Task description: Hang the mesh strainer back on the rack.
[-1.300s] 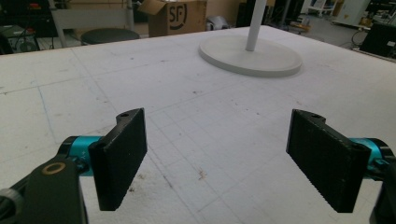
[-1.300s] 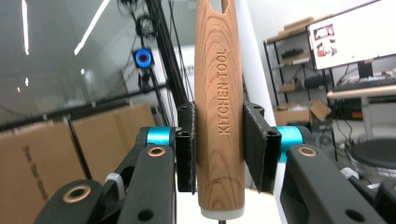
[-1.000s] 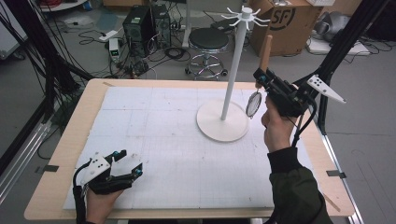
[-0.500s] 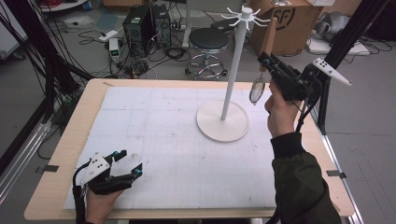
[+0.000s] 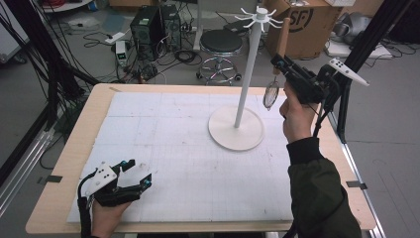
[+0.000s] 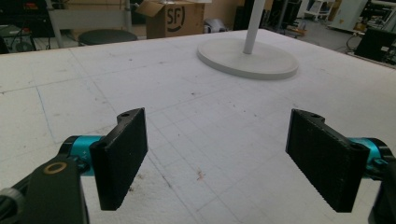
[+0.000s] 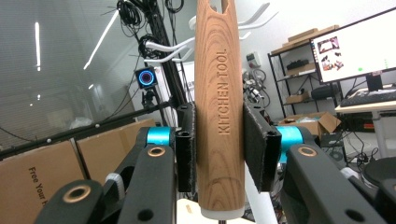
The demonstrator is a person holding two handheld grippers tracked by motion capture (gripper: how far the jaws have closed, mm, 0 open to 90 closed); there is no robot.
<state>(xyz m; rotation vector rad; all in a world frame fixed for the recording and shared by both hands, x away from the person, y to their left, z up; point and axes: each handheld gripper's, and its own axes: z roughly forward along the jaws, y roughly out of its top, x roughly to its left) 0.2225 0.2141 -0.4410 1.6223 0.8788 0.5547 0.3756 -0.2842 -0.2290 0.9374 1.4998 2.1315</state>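
Observation:
A small wire strainer (image 5: 271,94) with a wooden handle (image 5: 282,39) hangs upright in my right gripper (image 5: 280,61), which is shut on the handle. It is held in the air just right of the white hook stand (image 5: 251,64), handle top close to the stand's hooks (image 5: 260,16). In the right gripper view both pads clamp the wooden handle (image 7: 219,112), stamped KITCHEN TOOL, with white hooks (image 7: 166,46) behind it. My left gripper (image 5: 136,173) rests open on the white mat at the front left. In the left gripper view its fingers (image 6: 122,154) stand wide apart with nothing between them.
The stand's round base (image 5: 236,128) sits on the white gridded mat (image 5: 163,144) at the right middle. The wooden table edge (image 5: 74,148) frames the mat. Beyond the table are a stool (image 5: 220,44), a cardboard box (image 5: 302,25) and cables on the floor.
My right gripper has lifted the strainer up and slightly away, bringing the handle top nearer the stand's hooks. The left gripper has stayed still.

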